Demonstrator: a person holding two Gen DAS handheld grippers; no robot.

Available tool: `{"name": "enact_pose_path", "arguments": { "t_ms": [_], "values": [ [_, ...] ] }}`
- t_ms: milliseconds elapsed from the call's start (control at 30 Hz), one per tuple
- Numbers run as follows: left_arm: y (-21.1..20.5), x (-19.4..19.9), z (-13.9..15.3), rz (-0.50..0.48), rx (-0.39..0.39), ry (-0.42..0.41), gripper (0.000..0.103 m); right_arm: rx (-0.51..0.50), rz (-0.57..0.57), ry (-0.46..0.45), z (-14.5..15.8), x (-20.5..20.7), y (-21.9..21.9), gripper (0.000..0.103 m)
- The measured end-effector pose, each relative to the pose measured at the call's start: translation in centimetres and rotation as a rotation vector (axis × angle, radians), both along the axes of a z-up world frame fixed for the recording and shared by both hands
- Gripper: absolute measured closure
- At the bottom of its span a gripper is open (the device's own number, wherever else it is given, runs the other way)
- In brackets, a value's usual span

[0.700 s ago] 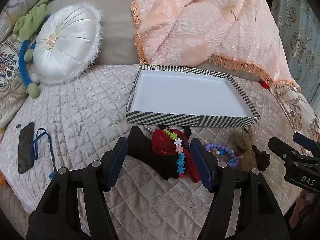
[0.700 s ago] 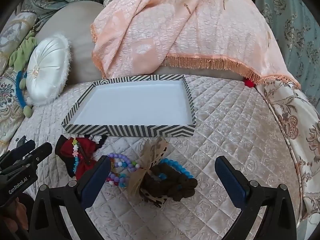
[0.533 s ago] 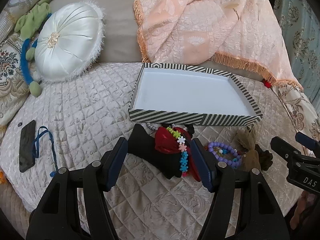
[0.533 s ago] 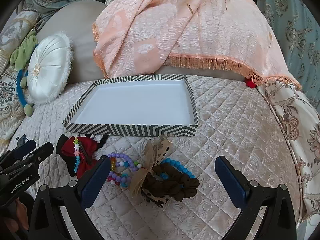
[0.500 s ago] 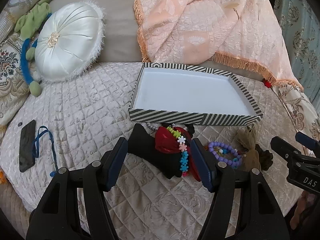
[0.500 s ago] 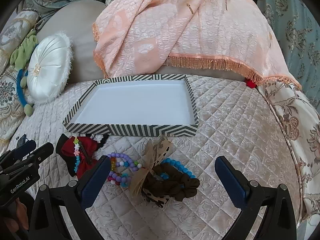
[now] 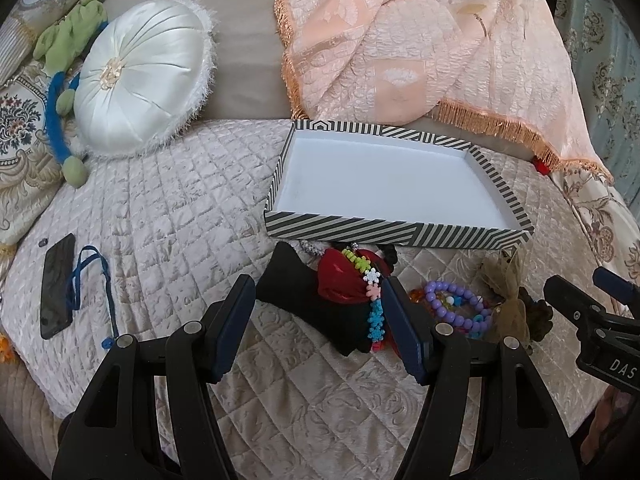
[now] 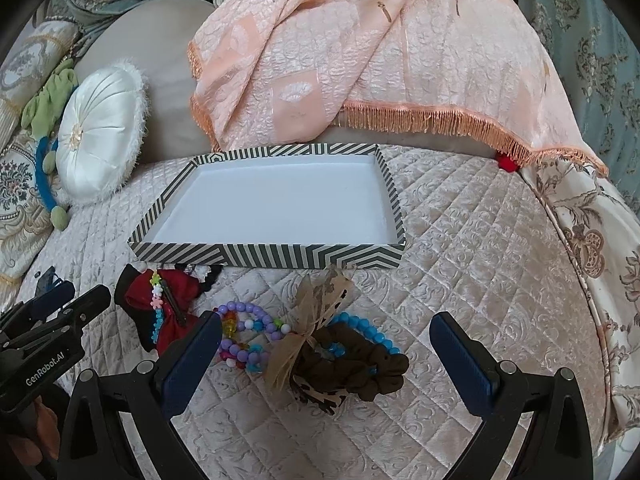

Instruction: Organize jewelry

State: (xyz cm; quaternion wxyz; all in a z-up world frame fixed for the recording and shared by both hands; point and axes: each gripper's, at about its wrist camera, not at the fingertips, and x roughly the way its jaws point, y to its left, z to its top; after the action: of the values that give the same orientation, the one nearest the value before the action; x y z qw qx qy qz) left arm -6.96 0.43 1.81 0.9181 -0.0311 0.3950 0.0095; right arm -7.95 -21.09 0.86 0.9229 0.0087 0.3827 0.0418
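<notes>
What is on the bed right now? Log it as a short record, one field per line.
surface: quilted bedspread
tray: striped box lid, white inside, holds nothing
left gripper: jaws open, either side of the red and black bow
right gripper: jaws open, brown scrunchie between them, untouched
loose items: purple bead bracelet, blue bead bracelet, snowflake bead strand
aside: phone, white round cushion
</notes>
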Motion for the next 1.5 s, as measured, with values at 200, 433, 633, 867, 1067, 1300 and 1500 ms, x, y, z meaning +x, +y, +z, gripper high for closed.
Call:
{"name": "enact_pose_path", "arguments": {
  "t_ms": [200, 433, 633, 867, 1067, 1300, 1500],
  "values": [
    [0.1, 0.0, -0.1, 0.0, -0.004, 0.003, 0.038, 0.032, 0.009, -0.008, 0.3, -0.1, 0.1, 0.0],
    [0.1, -0.2, -0.2, 0.006, -0.004, 0.002, 0.038, 0.052, 0.015, -0.05, 0.7, -0.5, 0.3, 0.0],
    [0.1, -0.2, -0.2, 0.007, -0.004, 0.004, 0.038, 0.042, 0.016, -0.022, 0.7, -0.5, 0.4, 0.0],
    [0.1, -0.3, -0.3, 0.009, -0.003, 0.003, 0.038, 0.034, 0.021, -0.02, 0.6, -0.5, 0.7, 0.0],
    [0.1, -0.3, -0.3, 0.009, -0.004, 0.004, 0.038, 0.024, 0.022, -0.017, 0.4, -0.6, 0.7, 0.0],
    [0.2, -0.5, -0.5, 0.012, -0.006, 0.005, 0.038, 0.019, 0.033, -0.01, 0.3, -0.7, 0.9, 0.0],
    [0.4, -0.6, -0.7, 0.013, -0.009, 0.008, 0.038, 0.016, 0.04, 0.002, 0.2, -0.7, 1.0, 0.0]
  ]
}}
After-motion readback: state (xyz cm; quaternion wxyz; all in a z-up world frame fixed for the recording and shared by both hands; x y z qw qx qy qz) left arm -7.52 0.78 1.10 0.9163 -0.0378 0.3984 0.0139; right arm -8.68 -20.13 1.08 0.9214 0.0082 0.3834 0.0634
